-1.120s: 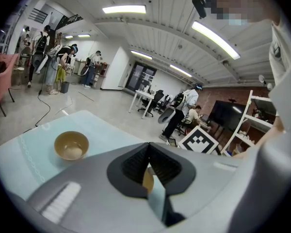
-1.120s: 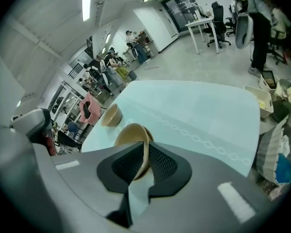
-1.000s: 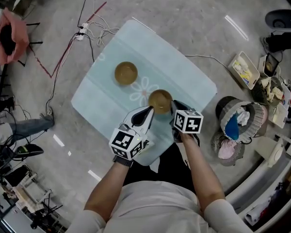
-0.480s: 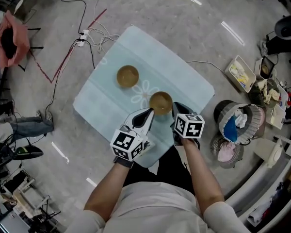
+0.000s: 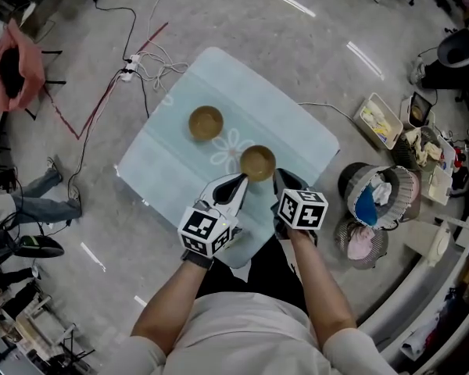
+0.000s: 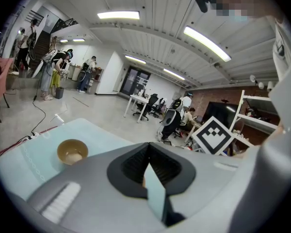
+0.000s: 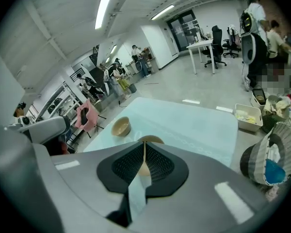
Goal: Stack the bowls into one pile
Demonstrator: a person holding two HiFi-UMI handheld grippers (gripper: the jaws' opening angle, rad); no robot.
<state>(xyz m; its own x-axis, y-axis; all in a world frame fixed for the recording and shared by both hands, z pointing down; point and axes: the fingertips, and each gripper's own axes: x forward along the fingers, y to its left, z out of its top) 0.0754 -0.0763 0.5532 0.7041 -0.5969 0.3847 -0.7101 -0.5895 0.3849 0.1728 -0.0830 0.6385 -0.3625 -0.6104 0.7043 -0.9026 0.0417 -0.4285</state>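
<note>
Two tan bowls stand apart on a pale green table (image 5: pixel 297 123). The far bowl (image 5: pixel 205 123) is left of the middle, and the near bowl (image 5: pixel 258 162) sits just ahead of both grippers. My left gripper (image 5: pixel 241 180) is shut and holds nothing, its tips just left of the near bowl. My right gripper (image 5: pixel 278 177) is shut and holds nothing, just right of that bowl. In the left gripper view the far bowl (image 6: pixel 72 151) shows left of the left gripper (image 6: pixel 148 144). In the right gripper view the near bowl (image 7: pixel 150 140) sits right beyond the right gripper (image 7: pixel 144 142), the far bowl (image 7: pixel 121 126) further off.
On the floor to the right stand a round basket (image 5: pixel 383 194) with cloth in it and a white tray (image 5: pixel 377 120). Cables and a power strip (image 5: pixel 133 53) lie off the table's far left corner. A pink chair (image 5: pixel 12 57) stands at the far left.
Both bowls and both grippers keep their places. The head camera has shifted a little, and a person's leg at the left edge has moved.
</note>
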